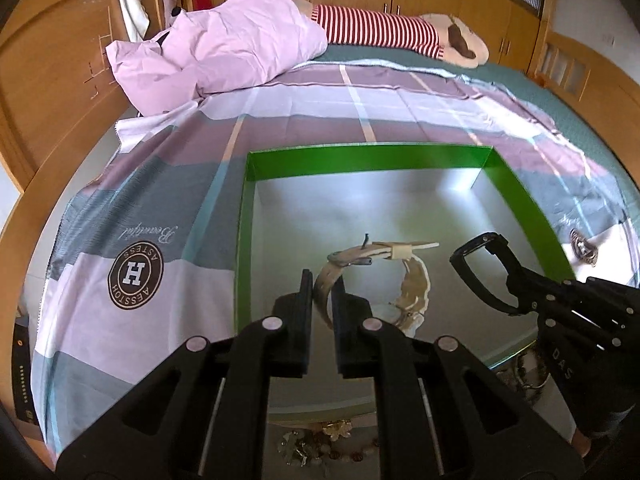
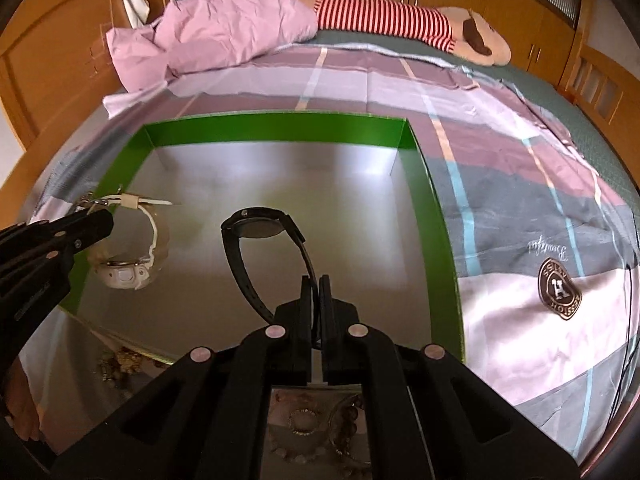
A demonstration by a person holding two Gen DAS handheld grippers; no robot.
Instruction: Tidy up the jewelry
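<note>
A green-walled box [image 1: 360, 158] with a silvery floor lies on the bed; it also shows in the right wrist view [image 2: 280, 126]. My left gripper [image 1: 323, 288] is shut on the strap of a cream watch [image 1: 416, 280], which rests on the box floor; the watch also shows in the right wrist view [image 2: 124, 272]. My right gripper [image 2: 316, 292] is shut on the strap of a black watch [image 2: 260, 228] and holds it over the box floor; the black watch shows at the right of the left wrist view [image 1: 486, 272].
Loose beaded bracelets and jewelry [image 2: 316, 436] lie on the bedsheet in front of the box, partly hidden under the grippers. Another small piece [image 1: 584, 246] lies right of the box. A pink quilt [image 1: 224, 40] and a striped plush toy [image 1: 384, 30] lie at the far side.
</note>
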